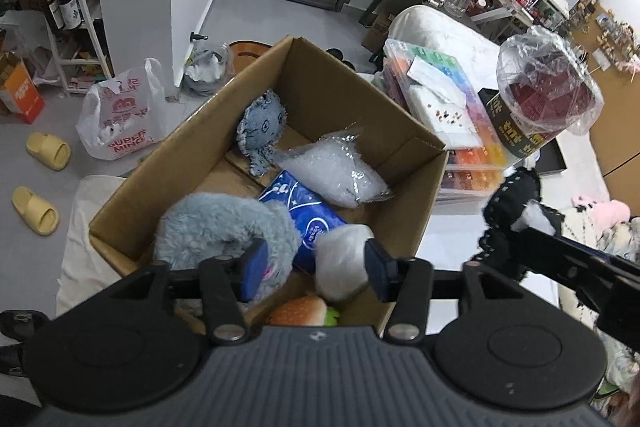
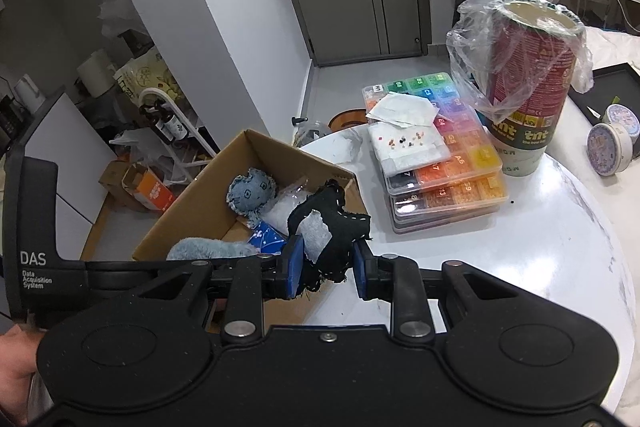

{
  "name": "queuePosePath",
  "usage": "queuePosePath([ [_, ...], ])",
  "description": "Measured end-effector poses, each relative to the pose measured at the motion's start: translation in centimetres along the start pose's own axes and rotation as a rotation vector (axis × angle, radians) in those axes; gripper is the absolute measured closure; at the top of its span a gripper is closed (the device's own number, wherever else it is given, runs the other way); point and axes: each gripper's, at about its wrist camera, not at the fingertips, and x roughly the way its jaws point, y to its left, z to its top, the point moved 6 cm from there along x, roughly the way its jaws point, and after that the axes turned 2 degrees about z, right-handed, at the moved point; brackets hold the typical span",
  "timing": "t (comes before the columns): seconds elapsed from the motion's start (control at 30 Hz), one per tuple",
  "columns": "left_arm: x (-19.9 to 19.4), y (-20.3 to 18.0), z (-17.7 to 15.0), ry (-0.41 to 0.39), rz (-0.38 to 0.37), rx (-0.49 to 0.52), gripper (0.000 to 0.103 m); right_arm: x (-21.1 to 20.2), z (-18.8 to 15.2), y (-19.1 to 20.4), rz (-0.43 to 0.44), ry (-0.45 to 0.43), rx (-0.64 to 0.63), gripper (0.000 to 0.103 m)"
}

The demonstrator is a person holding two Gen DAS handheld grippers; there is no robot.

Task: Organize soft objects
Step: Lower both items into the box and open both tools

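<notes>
A cardboard box (image 1: 416, 163) holds a denim doll (image 1: 260, 127), a clear bag of white filling (image 1: 340, 171), a blue tissue pack (image 1: 304, 215), a grey-blue plush (image 1: 224, 231), a white soft ball (image 1: 342, 263) and a burger toy (image 1: 300, 311). My left gripper (image 1: 316, 269) hangs open over the box's near side, empty. My right gripper (image 2: 326, 269) is shut on a black and white fabric toy (image 2: 332, 223), held above the table at the box's right edge (image 2: 304, 155). The toy also shows in the left wrist view (image 1: 516, 211).
Stacked bead organizer cases (image 2: 444, 179) and a plastic-wrapped red cup (image 2: 528, 75) stand on the white round table (image 2: 540, 247). Two small tins (image 2: 612, 143) sit at its right. A plastic bag (image 1: 120, 115) and yellow slippers (image 1: 36, 211) lie on the floor.
</notes>
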Motion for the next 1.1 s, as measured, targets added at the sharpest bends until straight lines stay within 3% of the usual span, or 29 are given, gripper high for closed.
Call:
queuePosePath([
  [0.6, -3.9, 3.9, 1.4, -0.076, 0.047, -0.049, 0.047, 4.0, 1.6, 3.9, 0.023, 0.040, -0.039, 0.075],
  [0.7, -4.1, 4.4, 1.3, -0.074, 0.052, -0.054, 0.047, 4.6, 1.5, 3.6, 0.014, 0.060, -0.005, 0.068],
  [0.77, -4.3, 4.7, 1.3, -0.077, 0.058, -0.056, 0.046, 4.4, 1.3, 3.4, 0.004, 0.056, 0.003, 0.058],
  [1.1, -5.3, 4.5, 1.0, -0.093, 0.106, -0.015, 0.031, 2.4, 0.6, 2.5, -0.002, 0.037, 0.019, 0.052],
])
